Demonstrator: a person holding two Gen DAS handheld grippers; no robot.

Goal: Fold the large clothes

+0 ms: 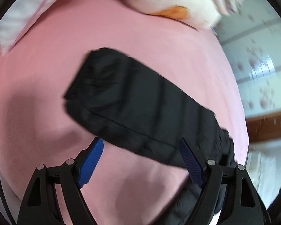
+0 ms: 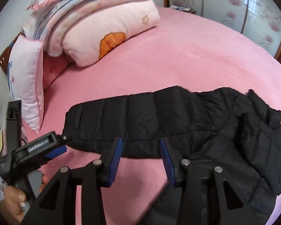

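Observation:
A black quilted puffer jacket (image 2: 159,116) lies in a long folded strip across the pink bed sheet (image 2: 178,56), with its bulkier end bunched at the right. In the left wrist view, which is blurred, the jacket (image 1: 140,103) runs diagonally. My left gripper (image 1: 140,142) stands wide open over its near edge with no cloth between the pads. The right wrist view shows that left gripper (image 2: 63,144) at the jacket's left corner. My right gripper (image 2: 140,140) is partly open above the near edge at mid-length, with nothing pinched.
Folded quilts and a pink pillow (image 2: 103,28) are stacked at the head of the bed, beside a white pillow (image 2: 28,75). Flowered sliding wardrobe doors (image 2: 234,5) stand beyond the bed. A hand (image 2: 15,196) holds the left gripper's handle at the lower left.

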